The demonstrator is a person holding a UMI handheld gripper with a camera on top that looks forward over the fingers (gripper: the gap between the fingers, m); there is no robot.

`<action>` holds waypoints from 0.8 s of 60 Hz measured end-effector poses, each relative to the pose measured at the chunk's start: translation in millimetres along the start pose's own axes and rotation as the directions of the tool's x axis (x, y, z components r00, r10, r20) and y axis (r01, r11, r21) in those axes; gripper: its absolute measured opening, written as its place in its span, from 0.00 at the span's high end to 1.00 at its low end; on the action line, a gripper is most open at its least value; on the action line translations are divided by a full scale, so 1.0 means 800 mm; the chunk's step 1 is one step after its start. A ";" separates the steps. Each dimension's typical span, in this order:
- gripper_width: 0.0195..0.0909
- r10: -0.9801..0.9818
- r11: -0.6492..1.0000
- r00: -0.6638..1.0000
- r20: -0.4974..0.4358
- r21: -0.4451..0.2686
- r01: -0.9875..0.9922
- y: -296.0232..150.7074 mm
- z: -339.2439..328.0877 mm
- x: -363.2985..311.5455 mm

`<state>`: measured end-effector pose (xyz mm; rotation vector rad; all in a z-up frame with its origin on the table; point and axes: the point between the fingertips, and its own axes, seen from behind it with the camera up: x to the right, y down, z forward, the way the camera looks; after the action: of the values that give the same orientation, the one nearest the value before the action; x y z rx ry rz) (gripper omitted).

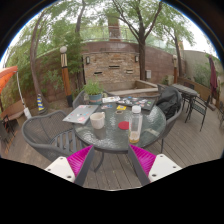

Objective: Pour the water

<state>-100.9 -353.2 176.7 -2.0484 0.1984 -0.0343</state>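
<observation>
While the gripper (112, 162) hangs open with nothing between its pink pads, a round glass-topped patio table (112, 135) stands beyond the fingers. On it, just ahead, a clear plastic bottle (136, 124) stands upright, long axis vertical, beside a pale cup (97, 120) to its left.

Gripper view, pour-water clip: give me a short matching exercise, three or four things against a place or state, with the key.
Things:
1. bottle
2. cup
3. gripper
4. grey chair

Places or states:
A. on the round glass table, to the left of the bottle
B. open, holding nothing, short of the table
C. clear, upright on the table, nearer the right finger's side
D. on the deck, at the table's left side

Pairs: 1-C, 2-A, 3-B, 4-D
</observation>
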 end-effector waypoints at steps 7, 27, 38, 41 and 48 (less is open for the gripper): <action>0.16 -0.017 0.998 0.999 -0.036 0.059 0.020 -0.005 0.088 0.066; 0.16 -0.035 0.975 0.997 -0.068 0.216 0.049 -0.033 0.320 0.150; 0.63 -0.125 0.931 0.992 -0.035 0.342 0.129 -0.077 0.353 0.130; 0.63 -0.148 0.921 0.987 -0.058 0.355 0.159 -0.080 0.356 0.133; 0.65 -0.180 0.933 0.981 -0.066 0.304 0.191 -0.075 0.368 0.113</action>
<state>28.0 -82.2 86.3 -1.7477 0.0181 -0.2086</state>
